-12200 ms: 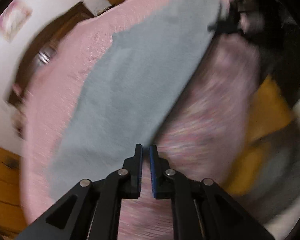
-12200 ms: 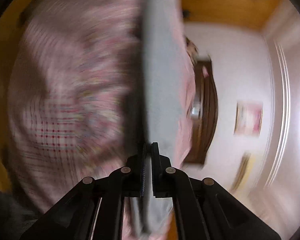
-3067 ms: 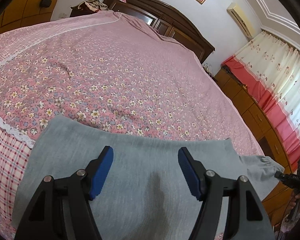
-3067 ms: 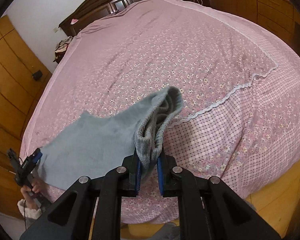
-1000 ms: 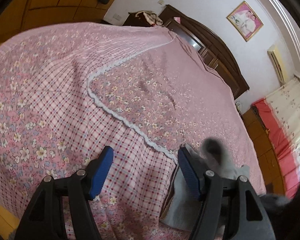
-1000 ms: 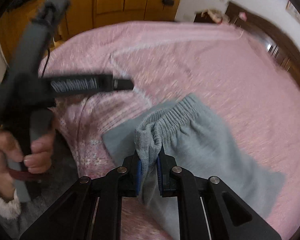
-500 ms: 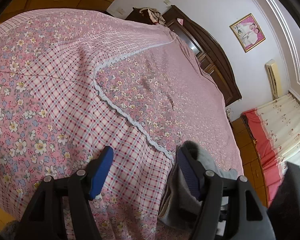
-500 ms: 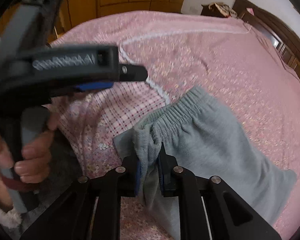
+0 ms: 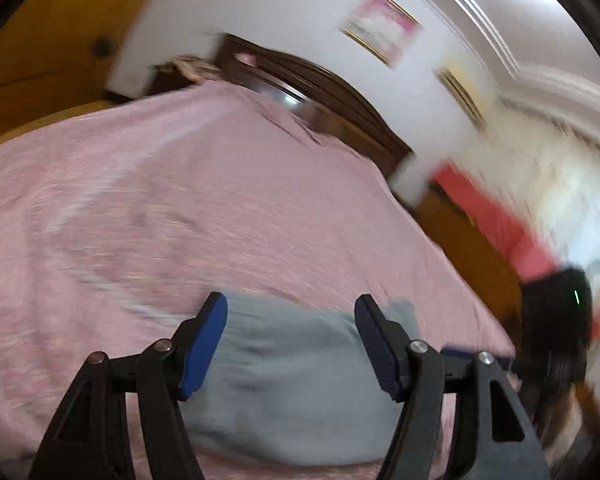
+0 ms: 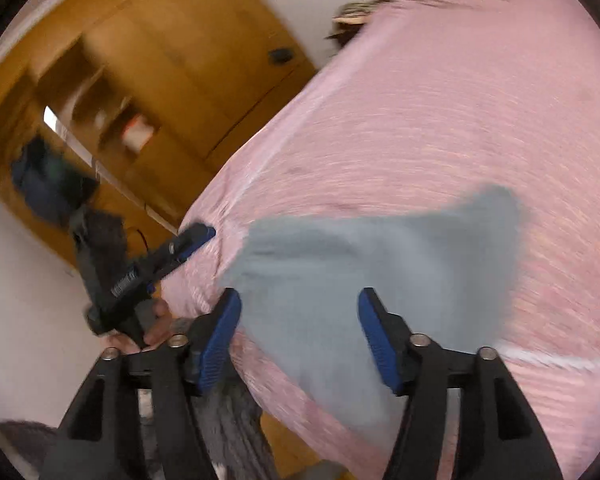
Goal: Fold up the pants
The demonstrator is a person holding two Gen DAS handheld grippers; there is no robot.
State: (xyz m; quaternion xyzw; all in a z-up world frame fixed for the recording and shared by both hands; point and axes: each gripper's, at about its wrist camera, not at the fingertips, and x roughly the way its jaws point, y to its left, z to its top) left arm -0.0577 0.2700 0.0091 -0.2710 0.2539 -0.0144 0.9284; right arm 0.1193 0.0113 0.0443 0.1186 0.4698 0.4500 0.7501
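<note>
1. Home bedroom. Wide bed under a pink patterned bedspread (image 9: 204, 208) fills most of both views.
2. Dark carved wooden headboard (image 9: 324, 92) stands against a white wall.
3. Gold-framed pink picture (image 9: 380, 26) hangs above the headboard.
4. Honey-coloured wooden wardrobe doors (image 10: 204, 60) line the side wall; open shelves beside them, contents blurred.
5. Red and white curtain (image 9: 512, 216) at the far right.
6. Folded grey pants (image 10: 364, 280) lie on the bed's near edge.
</note>
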